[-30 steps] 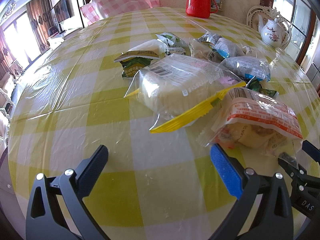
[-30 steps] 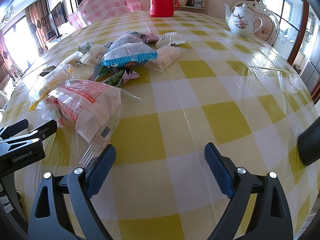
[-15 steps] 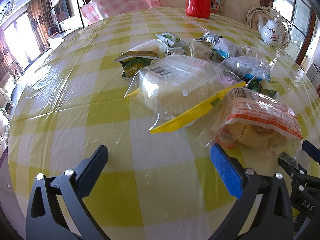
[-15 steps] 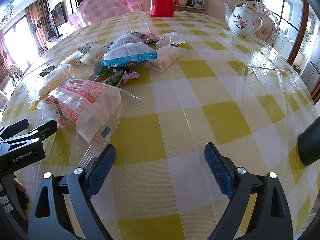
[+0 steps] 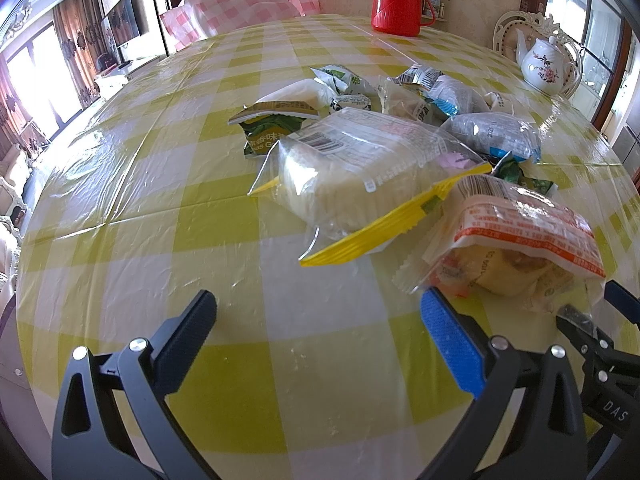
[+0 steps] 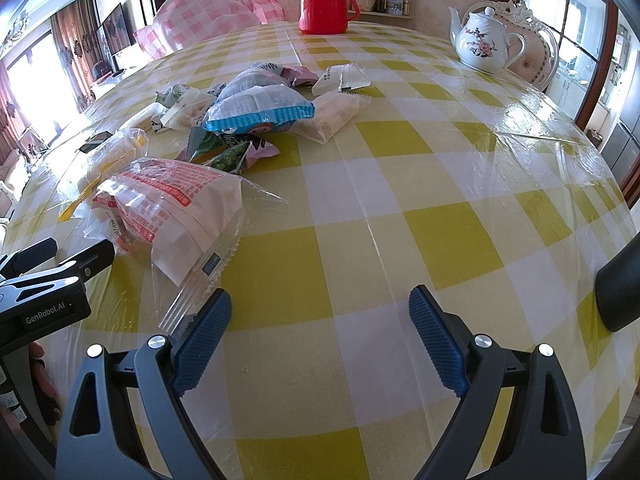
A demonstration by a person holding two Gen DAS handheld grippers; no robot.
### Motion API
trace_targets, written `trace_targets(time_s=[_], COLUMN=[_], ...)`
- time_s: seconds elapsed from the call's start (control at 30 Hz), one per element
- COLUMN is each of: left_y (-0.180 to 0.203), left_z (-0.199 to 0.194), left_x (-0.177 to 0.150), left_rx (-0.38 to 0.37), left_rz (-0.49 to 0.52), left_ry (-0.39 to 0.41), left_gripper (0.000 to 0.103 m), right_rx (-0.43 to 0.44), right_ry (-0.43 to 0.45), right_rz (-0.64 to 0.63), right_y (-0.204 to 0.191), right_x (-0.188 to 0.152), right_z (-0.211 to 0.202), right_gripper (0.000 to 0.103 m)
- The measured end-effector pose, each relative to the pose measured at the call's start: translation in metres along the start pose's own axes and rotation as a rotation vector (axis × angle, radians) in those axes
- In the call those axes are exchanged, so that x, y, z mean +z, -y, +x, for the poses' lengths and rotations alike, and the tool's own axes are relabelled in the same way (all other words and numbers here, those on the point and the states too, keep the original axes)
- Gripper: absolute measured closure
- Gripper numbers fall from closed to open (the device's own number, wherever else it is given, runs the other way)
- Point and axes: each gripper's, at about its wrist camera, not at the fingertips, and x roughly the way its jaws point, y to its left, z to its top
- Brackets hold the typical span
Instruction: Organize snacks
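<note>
Almost nothing has changed over the last second: the left gripper [image 5: 318, 322] and right gripper [image 6: 320, 320] both hover spread wide and empty at the bottom of their frames, just as before, so sorting looks not yet begun. The snacks [image 5: 400, 128] stay heaped mid-frame on the checked table [image 5: 140, 168] (the red-printed packet [image 6: 168, 204] lies nearest, centre-left in the right view), which is probably the first pick.
</note>
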Motion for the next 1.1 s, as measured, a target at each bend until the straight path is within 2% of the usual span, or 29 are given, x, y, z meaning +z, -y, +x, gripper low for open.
trace_targets(time_s=[0.5,0.7,0.77,0.9,1.0,1.1], left_y=[-0.005,-0.008,-0.012,-0.011,-0.012,-0.011], left_z=[-0.006,-0.011,-0.012,-0.012,-0.012,-0.012], left_x=[-0.01,-0.017,-0.017,-0.018,-0.018,-0.017], left_rx=[-0.021,-0.07,-0.067,-0.056,-0.055,-0.053], left_rz=[0.028,0.093,0.084,0.079,0.076,0.073], left_ry=[-0.001,-0.008,-0.007,-0.003,-0.002,-0.001], left_gripper=[0.001,0.001,0.001,0.001,0.001,0.001], right_rx=[0.005,0.122,0.142,0.197,0.256,0.274], right_ry=[-0.001,-0.043,-0.025,0.106,0.158,0.167], right_rz=[-0.009,-0.181,-0.19,-0.234,-0.287,-0.382], right_y=[0.0,-0.002,0.001,0.007,0.001,-0.019], right_x=[0.0,-0.006,-0.011,-0.016,-0.004,0.017], right_z=[-0.001,-0.009,-0.02,-0.042,-0.053,-0.054], right_gripper=[0.016,0.016,0.016,0.016,0.016,0.016])
